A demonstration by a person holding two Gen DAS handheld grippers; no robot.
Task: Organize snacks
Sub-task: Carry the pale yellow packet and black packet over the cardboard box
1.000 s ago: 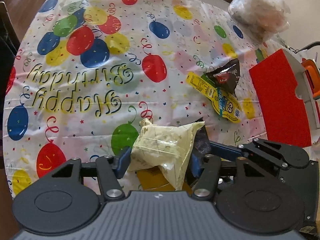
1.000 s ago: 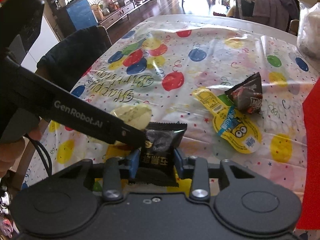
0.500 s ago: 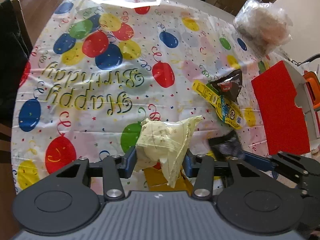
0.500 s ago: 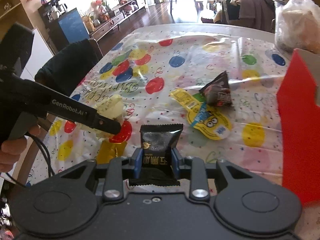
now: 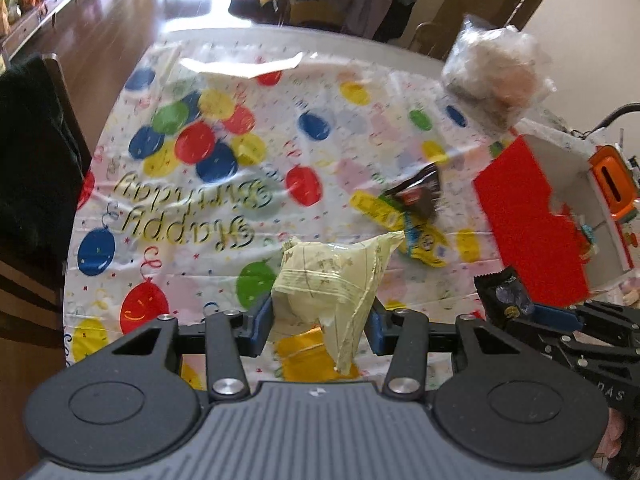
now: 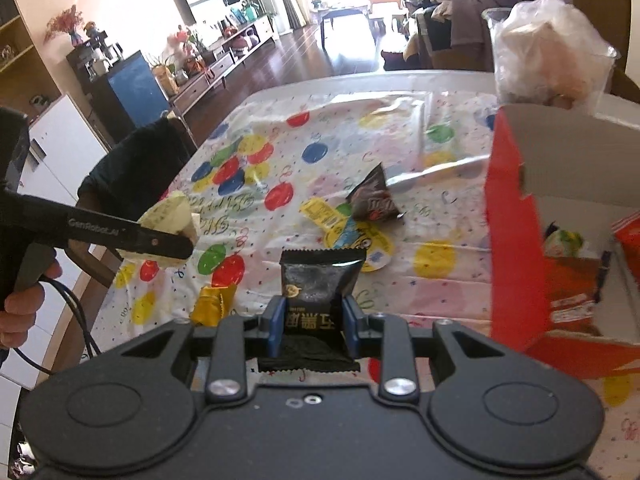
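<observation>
Snacks are held above the balloon-print plastic tablecloth (image 5: 224, 92): the left gripper (image 5: 318, 322) clamps a crinkled pale-yellow packet (image 5: 328, 280), the right gripper (image 6: 310, 320) a glossy black sachet (image 6: 320, 280). Beside them, an open red cardboard box (image 6: 516, 248) stands on the table.

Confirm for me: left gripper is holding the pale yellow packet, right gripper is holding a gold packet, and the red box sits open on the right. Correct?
Not quite. The right gripper holds a black packet, as the right wrist view shows; the gold packet lies on the tablecloth. The left gripper does hold the pale yellow packet, and the red box is open on the right.
</observation>
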